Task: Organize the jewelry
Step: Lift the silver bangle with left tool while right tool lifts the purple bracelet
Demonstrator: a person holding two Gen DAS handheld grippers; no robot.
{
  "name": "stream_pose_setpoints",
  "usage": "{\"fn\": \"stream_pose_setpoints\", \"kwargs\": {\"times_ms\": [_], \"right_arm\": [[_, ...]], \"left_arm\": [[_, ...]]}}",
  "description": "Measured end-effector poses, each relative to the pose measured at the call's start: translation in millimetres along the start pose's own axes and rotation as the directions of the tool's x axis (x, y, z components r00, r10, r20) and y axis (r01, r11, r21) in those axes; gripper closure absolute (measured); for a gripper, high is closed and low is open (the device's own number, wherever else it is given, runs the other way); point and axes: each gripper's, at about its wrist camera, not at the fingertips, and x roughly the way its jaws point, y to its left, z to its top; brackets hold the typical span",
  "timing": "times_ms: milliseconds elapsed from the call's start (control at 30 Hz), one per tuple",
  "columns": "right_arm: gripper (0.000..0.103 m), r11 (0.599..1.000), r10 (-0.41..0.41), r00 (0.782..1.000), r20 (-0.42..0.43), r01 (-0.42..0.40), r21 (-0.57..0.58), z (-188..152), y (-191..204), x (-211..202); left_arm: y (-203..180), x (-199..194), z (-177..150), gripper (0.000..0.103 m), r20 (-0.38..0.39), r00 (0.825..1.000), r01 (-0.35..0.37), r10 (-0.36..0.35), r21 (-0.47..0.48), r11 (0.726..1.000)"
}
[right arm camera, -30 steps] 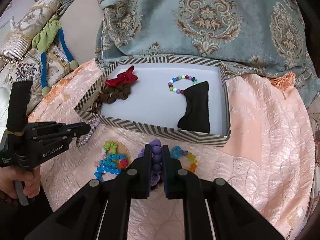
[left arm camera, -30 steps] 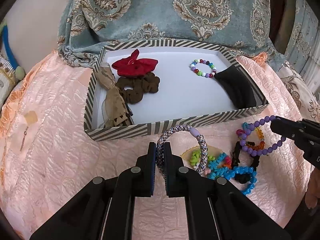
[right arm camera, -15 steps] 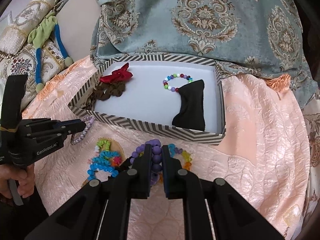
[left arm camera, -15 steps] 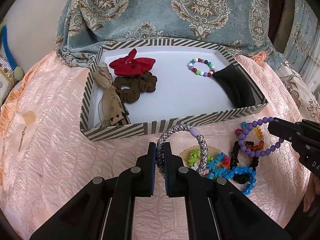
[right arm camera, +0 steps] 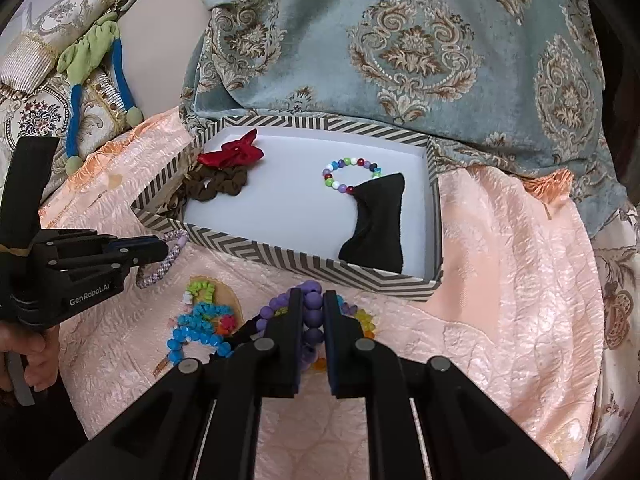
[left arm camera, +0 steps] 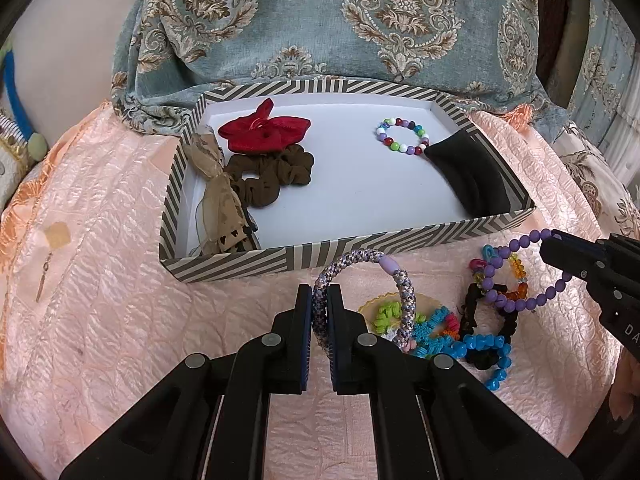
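Note:
A striped box (left arm camera: 280,258) (right arm camera: 320,266) on the peach bedspread holds a red scrunchie (left arm camera: 264,134), a brown scrunchie (left arm camera: 272,176), a beige bow (left arm camera: 218,200), a multicoloured bead bracelet (left arm camera: 402,136) (right arm camera: 348,174) and a black pouch (left arm camera: 468,176) (right arm camera: 378,220). My left gripper (left arm camera: 319,296) (right arm camera: 160,250) is shut on a woven lilac bracelet (left arm camera: 400,284), held just in front of the box. My right gripper (right arm camera: 312,300) (left arm camera: 554,248) is shut on a purple bead bracelet (left arm camera: 520,300) (right arm camera: 314,312), lifted above a pile of loose jewelry (left arm camera: 452,332) (right arm camera: 204,320).
A blue-grey patterned blanket (left arm camera: 320,20) lies behind the box. A green and blue fabric tie (right arm camera: 96,52) and embroidered cushions (right arm camera: 36,116) are at far left. A small earring (left arm camera: 44,276) lies on the bedspread at left.
Both grippers have risen slightly with their bracelets; the box sits a little lower and farther in both views. The grips have not changed.

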Motion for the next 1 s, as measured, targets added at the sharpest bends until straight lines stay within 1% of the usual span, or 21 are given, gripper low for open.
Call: {"fn": "stream_pose_setpoints", "kwargs": {"times_ms": [467, 1000], "right_arm": [[0.094, 1.0, -0.019, 1.0, 0.009, 0.019, -0.011, 0.1, 0.7, -0.8], [0.094, 1.0, -0.023, 1.0, 0.013, 0.023, -0.011, -0.5, 0.3, -2.2]], "left_arm": [[-1.4, -0.9, 0.4, 0.103, 0.005, 1.0, 0.001, -0.001, -0.001, 1.0], [-1.9, -1.1, 1.4, 0.103, 0.007, 1.0, 0.0, 0.0, -0.002, 1.0]]}}
